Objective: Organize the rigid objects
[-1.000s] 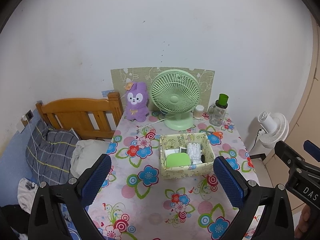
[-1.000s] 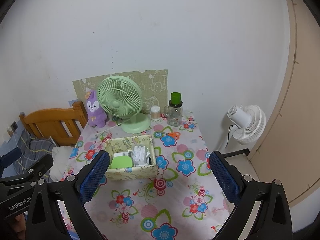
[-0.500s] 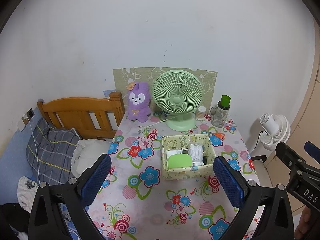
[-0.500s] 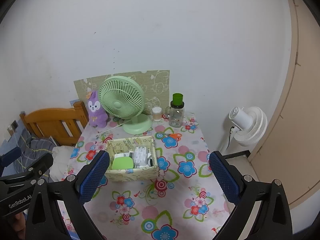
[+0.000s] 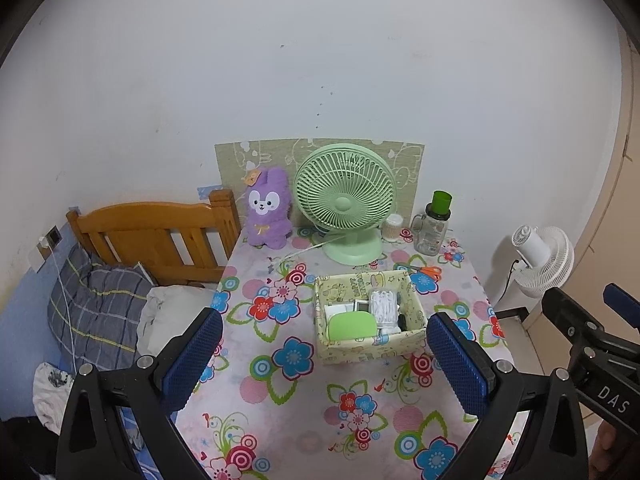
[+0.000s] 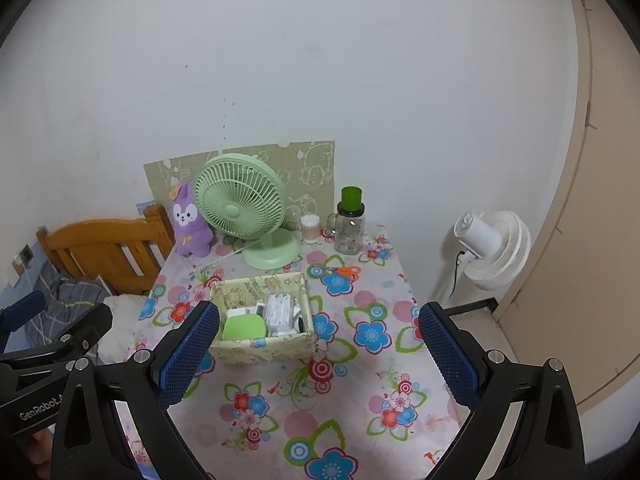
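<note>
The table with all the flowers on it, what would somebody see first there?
Probably the round pale green plastic fan standing at the back of the flowered tablecloth, with the fluffy purple bunny toy right beside it against the wall. Next, the yellow patterned box of small things in the middle.

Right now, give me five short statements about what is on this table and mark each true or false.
1. The orange-handled scissors lie inside the patterned box. False: they lie on the tablecloth behind the box.
2. Both the left gripper and the right gripper are open and hold nothing. True.
3. The purple plush rabbit stands beside the green desk fan. True.
4. The jar with the green lid lies on its side. False: it stands upright.
5. A green flat item sits in the box. True.
</note>
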`<act>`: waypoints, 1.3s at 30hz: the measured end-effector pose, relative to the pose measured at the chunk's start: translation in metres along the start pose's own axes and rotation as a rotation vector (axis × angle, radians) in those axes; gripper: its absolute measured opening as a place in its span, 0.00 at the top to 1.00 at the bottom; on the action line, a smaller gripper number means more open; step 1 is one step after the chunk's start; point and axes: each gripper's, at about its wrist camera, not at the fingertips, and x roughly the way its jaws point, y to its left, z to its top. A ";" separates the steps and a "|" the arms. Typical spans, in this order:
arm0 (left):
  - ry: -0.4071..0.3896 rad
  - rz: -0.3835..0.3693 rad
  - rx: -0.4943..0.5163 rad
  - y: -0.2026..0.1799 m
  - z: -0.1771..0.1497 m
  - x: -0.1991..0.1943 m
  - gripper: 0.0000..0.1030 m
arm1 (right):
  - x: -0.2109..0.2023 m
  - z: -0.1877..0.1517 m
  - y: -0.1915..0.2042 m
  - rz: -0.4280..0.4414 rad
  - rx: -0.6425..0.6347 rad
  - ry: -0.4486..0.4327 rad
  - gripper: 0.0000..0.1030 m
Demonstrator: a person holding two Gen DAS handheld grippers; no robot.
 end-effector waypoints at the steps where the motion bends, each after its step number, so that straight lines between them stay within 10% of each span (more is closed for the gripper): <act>1: -0.001 0.000 0.001 0.000 0.000 0.001 0.00 | 0.000 0.000 0.000 -0.001 0.002 0.000 0.02; 39: 0.015 0.004 0.001 0.004 0.004 0.014 0.00 | 0.008 0.002 0.004 -0.007 0.022 0.011 0.02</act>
